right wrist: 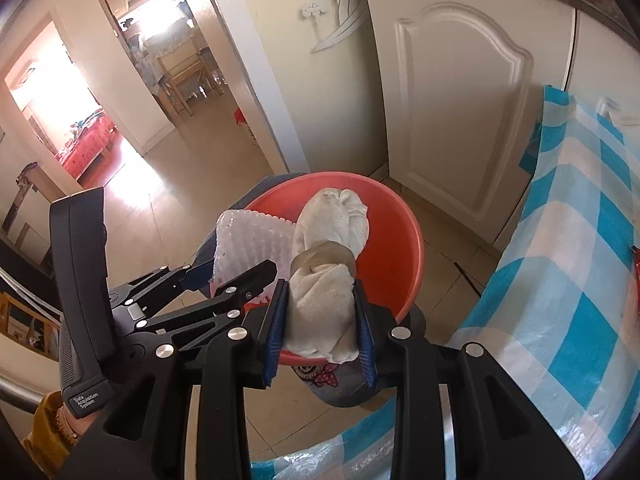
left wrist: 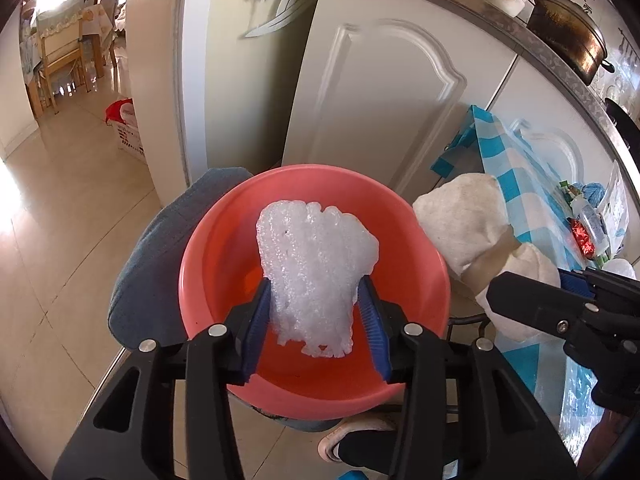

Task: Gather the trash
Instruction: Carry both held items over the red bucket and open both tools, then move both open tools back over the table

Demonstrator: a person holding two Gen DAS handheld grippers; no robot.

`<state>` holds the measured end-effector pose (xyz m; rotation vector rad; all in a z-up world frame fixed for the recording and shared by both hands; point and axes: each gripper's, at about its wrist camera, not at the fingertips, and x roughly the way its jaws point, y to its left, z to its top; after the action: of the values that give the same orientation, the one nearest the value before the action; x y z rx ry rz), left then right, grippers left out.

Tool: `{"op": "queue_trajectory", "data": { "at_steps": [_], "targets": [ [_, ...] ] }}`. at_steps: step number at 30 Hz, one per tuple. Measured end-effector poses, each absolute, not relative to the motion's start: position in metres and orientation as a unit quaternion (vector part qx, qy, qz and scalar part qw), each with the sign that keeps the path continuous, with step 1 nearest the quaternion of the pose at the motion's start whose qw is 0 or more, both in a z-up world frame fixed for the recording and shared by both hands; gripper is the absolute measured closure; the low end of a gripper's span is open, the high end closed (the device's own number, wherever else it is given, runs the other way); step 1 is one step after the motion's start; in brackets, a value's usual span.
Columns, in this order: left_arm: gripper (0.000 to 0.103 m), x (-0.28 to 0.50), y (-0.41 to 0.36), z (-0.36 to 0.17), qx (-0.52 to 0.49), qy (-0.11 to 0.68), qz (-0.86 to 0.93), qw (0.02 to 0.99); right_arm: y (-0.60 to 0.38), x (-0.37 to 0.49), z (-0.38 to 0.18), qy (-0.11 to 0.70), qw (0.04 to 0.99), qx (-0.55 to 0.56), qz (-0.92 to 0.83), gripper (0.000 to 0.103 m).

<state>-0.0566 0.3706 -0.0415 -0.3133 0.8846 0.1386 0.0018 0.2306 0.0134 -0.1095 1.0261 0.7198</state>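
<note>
A salmon-red plastic basin [left wrist: 200, 248] [right wrist: 400, 248] sits low in front of the white cabinets. My left gripper [left wrist: 314, 284] [right wrist: 236, 270] hangs over it with a white foam net [left wrist: 316, 248] [right wrist: 248, 240] between its blue pads, which touch the net's two sides. My right gripper [right wrist: 320, 284] is shut on a rolled off-white cloth [right wrist: 320, 304] [left wrist: 460, 216] bound by a clear tape band [right wrist: 324, 258]. The cloth's far end reaches over the basin's right half. In the left wrist view the right gripper [left wrist: 520, 300] comes in from the right.
A grey-blue cloth cap [left wrist: 152, 264] [right wrist: 332, 380] lies under the basin. A blue-and-white checked tablecloth [left wrist: 516, 184] [right wrist: 568, 240] hangs on the right, with wrappers [left wrist: 588, 220] on top. White cabinet doors [left wrist: 380, 100] stand behind. A shoe [left wrist: 352, 436] is on the tiled floor below.
</note>
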Motion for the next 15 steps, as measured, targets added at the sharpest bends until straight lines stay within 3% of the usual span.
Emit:
{"op": "queue_trajectory", "data": {
  "at_steps": [8,10,13,15],
  "targets": [
    [0.041,-0.053,0.373,-0.048,-0.141,0.433,0.078,0.887,0.238,0.009,0.003,0.484,0.811,-0.058,0.324,0.067],
    [0.035,-0.053,0.374,-0.049,-0.140,0.432,0.080,0.888,0.238,0.011,0.002,0.485,0.811,-0.053,0.323,0.062],
    [0.016,-0.053,0.375,-0.049,-0.137,0.433,0.088,0.886,0.232,0.012,0.005,0.482,0.816,-0.041,0.317,0.052],
    [0.015,-0.052,0.377,-0.048,-0.142,0.433,0.087,0.886,0.227,0.012,0.009,0.481,0.819,-0.026,0.312,0.038]
  ]
}}
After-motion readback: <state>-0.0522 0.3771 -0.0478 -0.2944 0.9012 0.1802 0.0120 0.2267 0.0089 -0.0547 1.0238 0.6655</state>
